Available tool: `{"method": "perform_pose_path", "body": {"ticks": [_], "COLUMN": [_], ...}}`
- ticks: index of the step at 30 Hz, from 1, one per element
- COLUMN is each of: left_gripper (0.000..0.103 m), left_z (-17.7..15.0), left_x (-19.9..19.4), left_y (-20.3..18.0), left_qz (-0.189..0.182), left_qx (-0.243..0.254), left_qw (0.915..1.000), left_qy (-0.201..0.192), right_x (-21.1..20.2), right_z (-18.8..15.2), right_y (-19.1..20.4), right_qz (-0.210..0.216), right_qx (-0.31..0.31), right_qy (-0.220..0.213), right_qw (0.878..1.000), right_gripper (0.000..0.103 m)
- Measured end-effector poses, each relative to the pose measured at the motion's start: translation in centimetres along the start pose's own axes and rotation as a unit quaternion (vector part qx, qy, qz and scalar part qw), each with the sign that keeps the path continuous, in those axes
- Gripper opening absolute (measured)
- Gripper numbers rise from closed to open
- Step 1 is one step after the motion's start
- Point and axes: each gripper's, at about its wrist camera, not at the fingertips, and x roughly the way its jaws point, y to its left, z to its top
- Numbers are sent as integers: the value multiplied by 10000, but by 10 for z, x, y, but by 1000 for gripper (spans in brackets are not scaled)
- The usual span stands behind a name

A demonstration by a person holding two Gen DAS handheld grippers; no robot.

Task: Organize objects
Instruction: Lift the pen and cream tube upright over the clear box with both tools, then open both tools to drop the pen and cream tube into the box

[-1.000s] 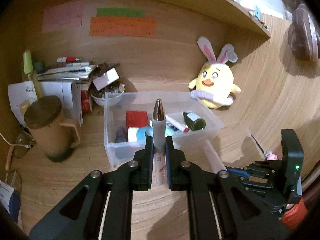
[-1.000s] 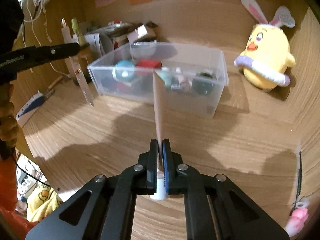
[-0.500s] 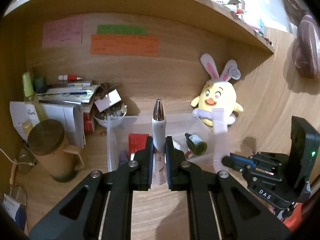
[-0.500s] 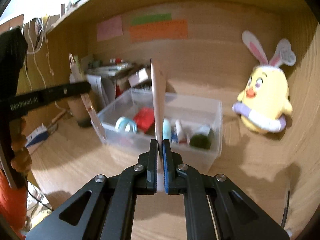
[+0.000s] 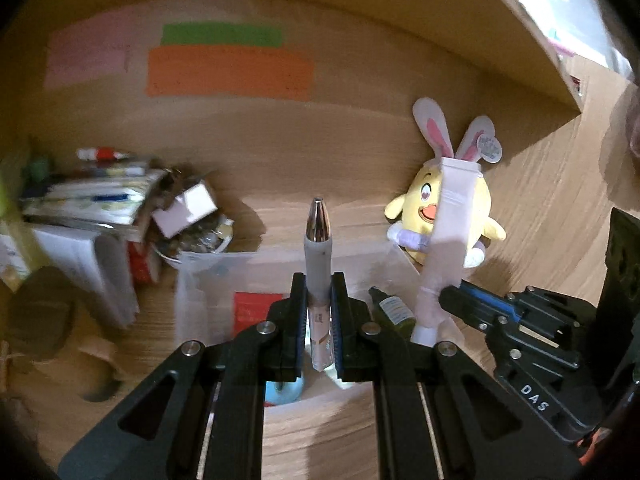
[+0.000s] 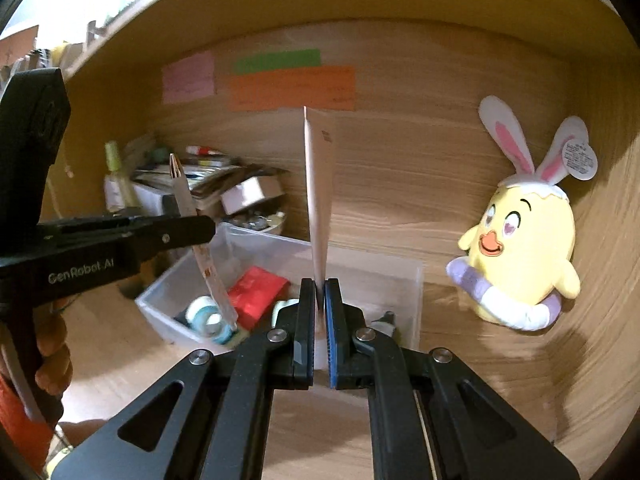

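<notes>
My left gripper [image 5: 317,292] is shut on a grey pen-shaped device [image 5: 318,248] with a metallic tip, held upright above the clear plastic bin [image 5: 200,276]. It also shows in the right wrist view [image 6: 188,204]. My right gripper [image 6: 319,300] is shut on a flat pale-pink tube [image 6: 318,188], cap end down, held upright over the same bin [image 6: 404,280]. The tube shows in the left wrist view [image 5: 448,240] to the right of the pen device. The bin holds a red box [image 6: 258,292], a tape roll [image 6: 208,316] and a dark green bottle [image 5: 394,312].
A yellow chick plush with bunny ears [image 6: 520,240] sits right of the bin against the wooden back wall. A pile of papers, boxes and a bowl [image 5: 120,208] lies to the left. A lidded mug [image 5: 40,308] stands at far left. A shelf [image 5: 440,20] hangs overhead.
Both grippers have risen and moved forward with their objects, from low over the desk to above the bin. The bin now sits lower and closer in both views.
</notes>
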Motion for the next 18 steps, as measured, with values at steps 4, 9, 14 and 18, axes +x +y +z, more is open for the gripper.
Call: {"method": "perform_pose_path", "body": {"ticks": [4,9,14,18], "left_gripper": [10,10,10,11], "left_z": [-1,-7,-12,-14], "left_x": [26,50,57,51], "left_y": [2,12,25,30], "left_qz": [-233,-380,-136,-111], "left_qx": [-152,-390,-573,-561], "left_qw": [9993,9970,9955,9957], "left_qy": [254,552,746,724], "right_x": [15,38,60,64], "right_z": [-1,-7,-12,-13], "right_y": [-5,1,14,19], "right_qz": [-238,-352,-136,32], "right_qx": [-120,-309,-418,-394], "right_qy": [159,417,674,741], "right_qw": [9995,9980,9968,9965], "right_gripper": [4,4,5,6]}}
